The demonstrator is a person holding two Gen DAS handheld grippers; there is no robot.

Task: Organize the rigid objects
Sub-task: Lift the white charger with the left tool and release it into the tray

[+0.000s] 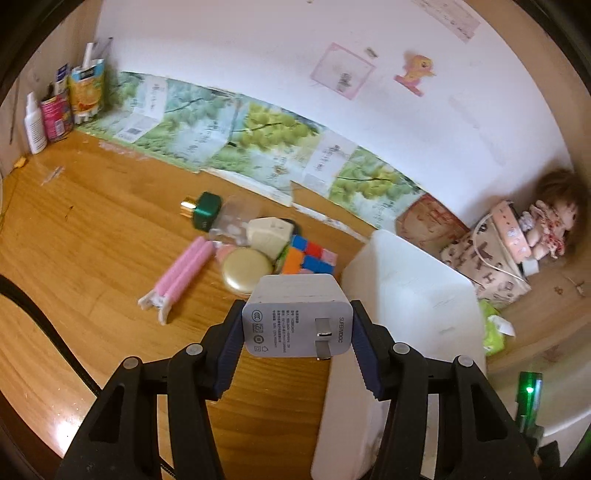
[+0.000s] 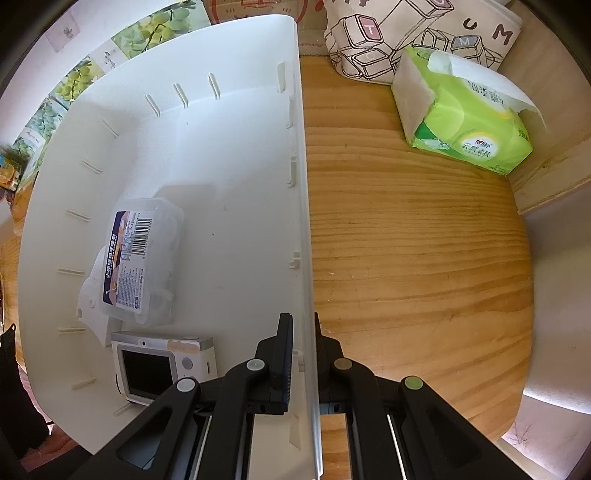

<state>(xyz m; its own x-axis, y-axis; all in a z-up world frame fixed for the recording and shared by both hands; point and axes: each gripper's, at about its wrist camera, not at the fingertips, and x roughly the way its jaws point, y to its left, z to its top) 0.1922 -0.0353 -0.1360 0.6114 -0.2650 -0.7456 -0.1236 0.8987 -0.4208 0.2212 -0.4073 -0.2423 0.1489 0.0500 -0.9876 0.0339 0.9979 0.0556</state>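
Note:
My left gripper (image 1: 297, 332) is shut on a white plug charger (image 1: 295, 317), held above the wooden desk with its two prongs facing the camera. Behind it lies a pile: a gold round case (image 1: 245, 272), a colour cube (image 1: 308, 258), a cream adapter (image 1: 267, 236), a green block (image 1: 207, 214) and a pink clip (image 1: 181, 275). The white bin (image 1: 406, 306) stands just right of the charger. My right gripper (image 2: 303, 332) points straight down, shut on the white bin's wall (image 2: 301, 206). Inside the bin lie a clear labelled box (image 2: 142, 262) and a small white camera (image 2: 159, 365).
A green tissue pack (image 2: 465, 118) and a printed cloth bag (image 2: 413, 33) sit on the desk right of the bin. A doll (image 1: 550, 221) leans in the far right corner. Bottles and cartons (image 1: 62, 103) stand at the far left. A black cable (image 1: 48, 325) crosses the desk's left side.

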